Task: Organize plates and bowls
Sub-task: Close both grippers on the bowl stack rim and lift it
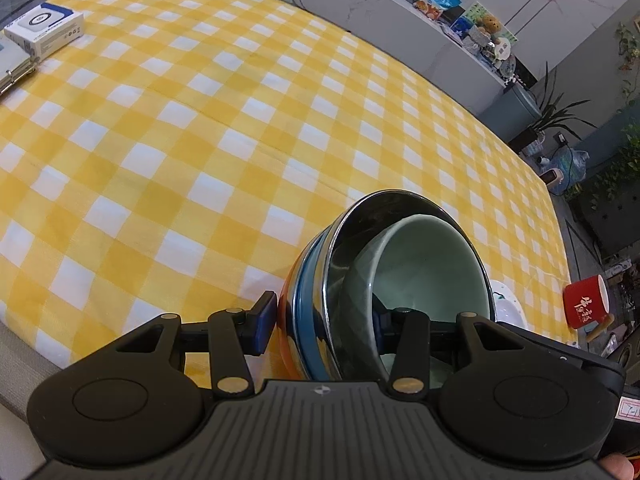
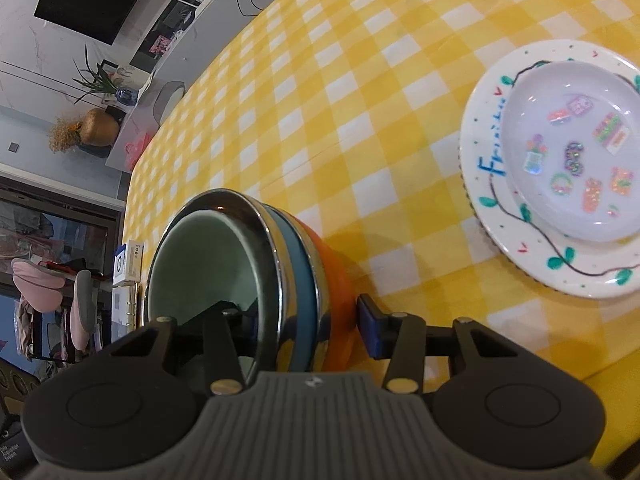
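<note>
Straddling one nested bowl stack [image 1: 400, 280] near the tabletop's [image 1: 200, 140] edge, left gripper [image 1: 324, 320] and right gripper [image 2: 308, 320] stand part-open around its rim; two plates [image 2: 560, 168] already sit stacked nearby.

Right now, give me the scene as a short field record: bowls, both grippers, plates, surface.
bowl stack: nested, pale green bowl inside steel bowl, then blue bowl, orange bowl outermost
left gripper: straddles the stack wall, one finger outside, one inside; outer pad shows a gap
right gripper: same straddle from the opposite side; outer pad shows a gap
plates: small white dish sits on painted plate, apart from the stack
surface: yellow checked tablecloth
extras: red mug, white box
</note>
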The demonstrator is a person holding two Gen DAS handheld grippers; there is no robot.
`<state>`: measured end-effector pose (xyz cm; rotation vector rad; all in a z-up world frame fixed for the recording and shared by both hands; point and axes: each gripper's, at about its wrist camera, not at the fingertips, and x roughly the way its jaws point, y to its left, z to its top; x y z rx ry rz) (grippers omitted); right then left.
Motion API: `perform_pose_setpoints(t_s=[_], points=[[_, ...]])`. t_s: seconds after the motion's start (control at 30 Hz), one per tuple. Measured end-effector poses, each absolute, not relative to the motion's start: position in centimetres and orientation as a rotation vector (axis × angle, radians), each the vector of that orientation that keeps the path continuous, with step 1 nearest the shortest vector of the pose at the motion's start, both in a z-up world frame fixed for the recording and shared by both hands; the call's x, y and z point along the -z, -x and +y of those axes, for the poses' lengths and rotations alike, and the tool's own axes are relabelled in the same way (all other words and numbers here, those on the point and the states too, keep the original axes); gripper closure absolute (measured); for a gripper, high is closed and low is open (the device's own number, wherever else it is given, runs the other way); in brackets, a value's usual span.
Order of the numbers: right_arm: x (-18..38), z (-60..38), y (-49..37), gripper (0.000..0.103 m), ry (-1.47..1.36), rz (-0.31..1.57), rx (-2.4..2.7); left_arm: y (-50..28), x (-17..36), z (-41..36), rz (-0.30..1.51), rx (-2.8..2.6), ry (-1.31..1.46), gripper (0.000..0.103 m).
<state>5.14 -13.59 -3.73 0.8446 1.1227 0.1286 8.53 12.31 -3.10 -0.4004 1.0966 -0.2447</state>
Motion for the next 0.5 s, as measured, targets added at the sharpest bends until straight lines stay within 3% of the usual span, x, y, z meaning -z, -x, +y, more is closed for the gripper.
perform_pose_setpoints(t_s=[0.5], points=[[-0.3, -20.3, -1.8, 0.058, -0.876, 1.04, -0.077, -6.9, -0.6, 5.8, 1.078, 0.344, 0.351, 0.052]])
